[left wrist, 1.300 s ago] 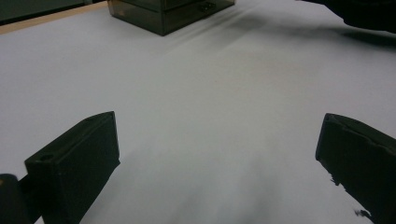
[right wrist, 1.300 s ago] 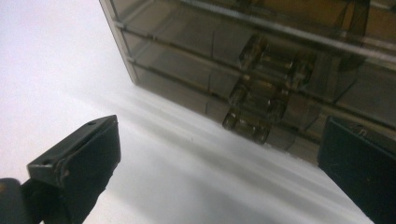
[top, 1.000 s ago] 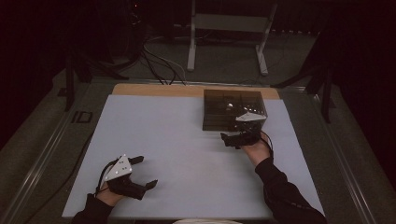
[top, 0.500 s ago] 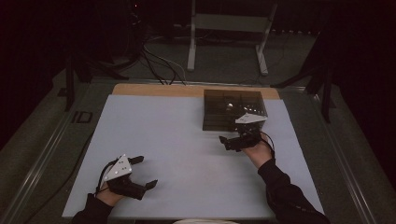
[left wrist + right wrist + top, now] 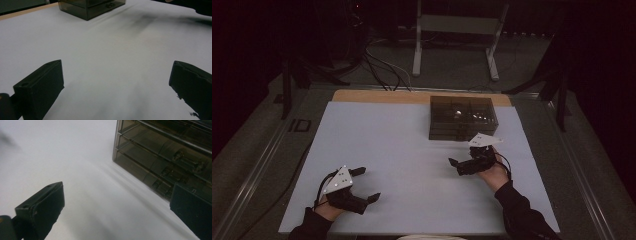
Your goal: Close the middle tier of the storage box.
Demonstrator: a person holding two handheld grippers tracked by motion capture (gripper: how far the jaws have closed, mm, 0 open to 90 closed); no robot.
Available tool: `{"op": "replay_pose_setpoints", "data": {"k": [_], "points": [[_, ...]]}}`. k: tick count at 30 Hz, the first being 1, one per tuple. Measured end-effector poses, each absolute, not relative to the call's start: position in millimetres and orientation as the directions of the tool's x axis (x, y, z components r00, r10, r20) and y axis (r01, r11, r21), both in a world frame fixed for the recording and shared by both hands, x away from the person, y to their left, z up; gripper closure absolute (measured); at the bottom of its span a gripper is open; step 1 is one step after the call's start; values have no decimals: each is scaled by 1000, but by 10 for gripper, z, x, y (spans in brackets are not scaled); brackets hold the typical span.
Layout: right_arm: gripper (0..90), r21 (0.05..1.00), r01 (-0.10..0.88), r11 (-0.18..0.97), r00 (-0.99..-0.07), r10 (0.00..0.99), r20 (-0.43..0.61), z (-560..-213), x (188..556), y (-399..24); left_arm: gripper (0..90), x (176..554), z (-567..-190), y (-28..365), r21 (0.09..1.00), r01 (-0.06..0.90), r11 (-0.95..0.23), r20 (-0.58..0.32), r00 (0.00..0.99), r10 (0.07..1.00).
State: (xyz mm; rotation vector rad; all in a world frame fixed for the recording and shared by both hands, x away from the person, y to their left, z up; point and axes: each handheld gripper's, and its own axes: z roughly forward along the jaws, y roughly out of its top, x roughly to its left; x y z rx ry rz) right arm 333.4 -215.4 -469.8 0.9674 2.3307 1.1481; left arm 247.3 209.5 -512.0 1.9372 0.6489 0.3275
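A dark see-through plastic box with little drawers point(image 5: 463, 117) is seen at the far right part of the white table mat point(image 5: 392, 150). All its drawers look shut, so the work looks hardly begun. The right gripper point(image 5: 460, 165) is held near the box front, not touching it, with its jaws spread wide and nothing between them. The left gripper point(image 5: 367, 185) is kept well apart, near the front edge of the mat, also spread wide with nothing held. A drawer has yet to be reached and pulled.
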Motion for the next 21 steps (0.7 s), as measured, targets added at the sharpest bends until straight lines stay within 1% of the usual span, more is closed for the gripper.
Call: {"op": "replay_pose_setpoints", "data": {"k": [6, 11, 21], "points": [[0, 812, 394, 431, -702, 711, -37, -4756, 3216, -2285, 9, 2475, -5122, 2091, 895, 296, -334, -58, 819, 572], [0, 807, 405, 429, -698, 716, -31, -4819, 3127, -2391, 9, 2475, -5121, 2091, 895, 296, -333, -59, 819, 571], [0, 807, 442, 391, -658, 753, -4, -4918, 2980, -2639, 10, 2471, -5117, 2093, 896, 292, -333, -55, 820, 570]]}}
